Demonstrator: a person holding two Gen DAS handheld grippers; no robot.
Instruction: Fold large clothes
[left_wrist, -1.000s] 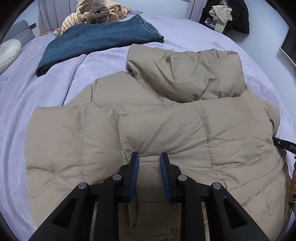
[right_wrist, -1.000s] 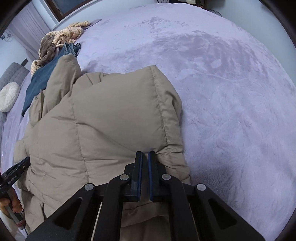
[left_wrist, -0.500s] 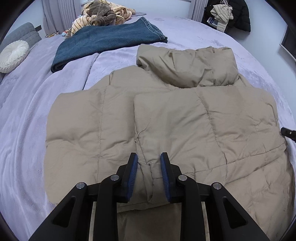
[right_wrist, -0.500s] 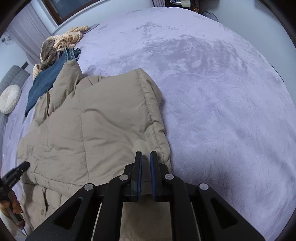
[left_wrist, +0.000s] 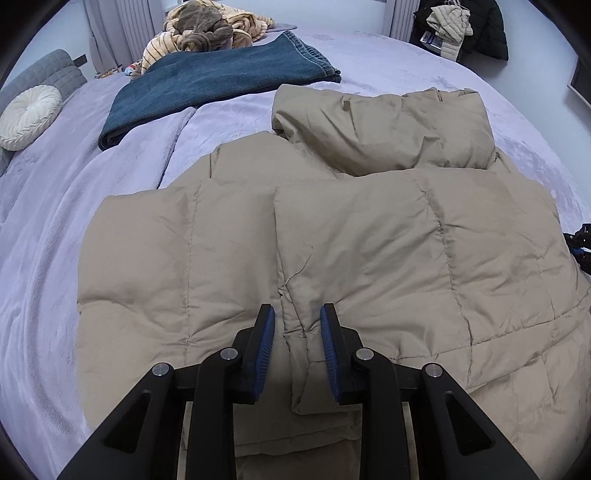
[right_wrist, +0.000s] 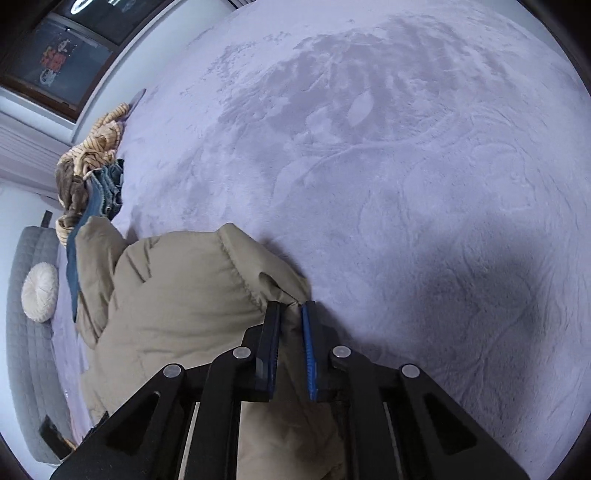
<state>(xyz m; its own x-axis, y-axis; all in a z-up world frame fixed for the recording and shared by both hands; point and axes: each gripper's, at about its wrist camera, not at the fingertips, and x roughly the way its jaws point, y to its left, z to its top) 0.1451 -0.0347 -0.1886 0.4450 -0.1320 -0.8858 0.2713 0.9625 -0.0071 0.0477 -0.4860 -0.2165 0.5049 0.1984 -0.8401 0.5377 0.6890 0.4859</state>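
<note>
A bedroom, with a wide bed (right_wrist: 406, 155) under a lilac plush cover, is where the work lies. The left claw (left_wrist: 297, 325) stands wide, its blue pads either side of a raised ridge of the tan puffer jacket (left_wrist: 369, 240), not pinching it. The right claw (right_wrist: 290, 321) is narrow, with a bunched corner of the same jacket (right_wrist: 184, 295) between its pads; the grip looks thin, only the edge of the cloth. The jacket lies spread in the middle of the bed, its hood (left_wrist: 384, 129) folded over at the far end. Beyond it lie folded jeans (left_wrist: 214, 77) and a striped garment (left_wrist: 207, 29), with a round white cushion (left_wrist: 29, 114) by the headboard.

My guess: the padded, slick cloth could slide out of the right claw's shallow pinch if it pulls hard. If the left claw closes on the ridge alone, the fold may drag crooked, and the puffy layers could spring back open.
</note>
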